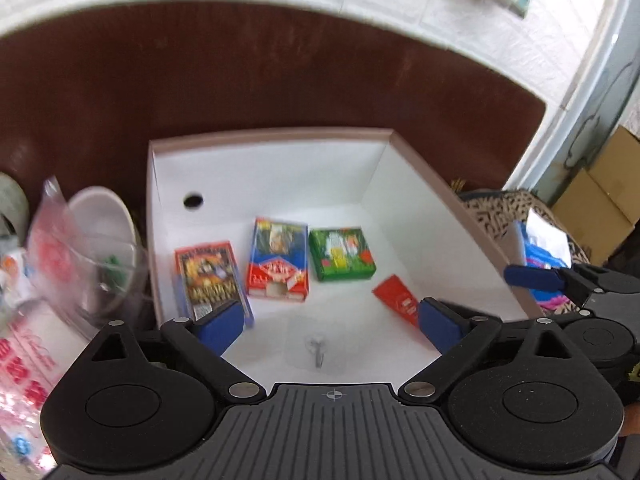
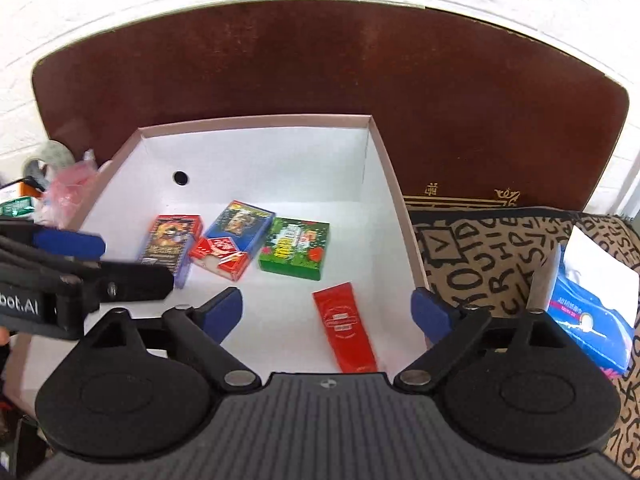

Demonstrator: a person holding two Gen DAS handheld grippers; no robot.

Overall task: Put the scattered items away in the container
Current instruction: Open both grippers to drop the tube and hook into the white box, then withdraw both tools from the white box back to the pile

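Left wrist view
- Left hand-held gripper (image 1: 332, 322): lower centre of the frame, jaws spread wide, nothing between them.
- Container (image 1: 272, 134): white box with a pinkish rim, centre of the frame, open at the top.
- Dark card pack (image 1: 208, 278): on the box floor, left of centre, just above the left blue pad.
- Red and blue card pack (image 1: 278, 260): beside it, to the right.
- Green card pack (image 1: 342, 255): right of that one, slightly apart.
- Red tube (image 1: 398, 300): lower right of the box floor, its near end hidden behind the right pad.
- Clear hook (image 1: 316, 350): on the box floor, between the pads.
- Clear bowl (image 1: 102, 240): left edge, outside the box, blurred.

Right wrist view
- Right hand-held gripper (image 2: 328, 312): lower centre, jaws wide apart and empty.
- Red tube (image 2: 346, 328): on the box floor between the pads, touching neither.
- Three card packs: in a row mid-frame; the red and blue one lies tilted.
- Patterned cloth (image 2: 492, 264): right of the box.
- Blue tissue pack (image 2: 588, 312): right edge, on the cloth.
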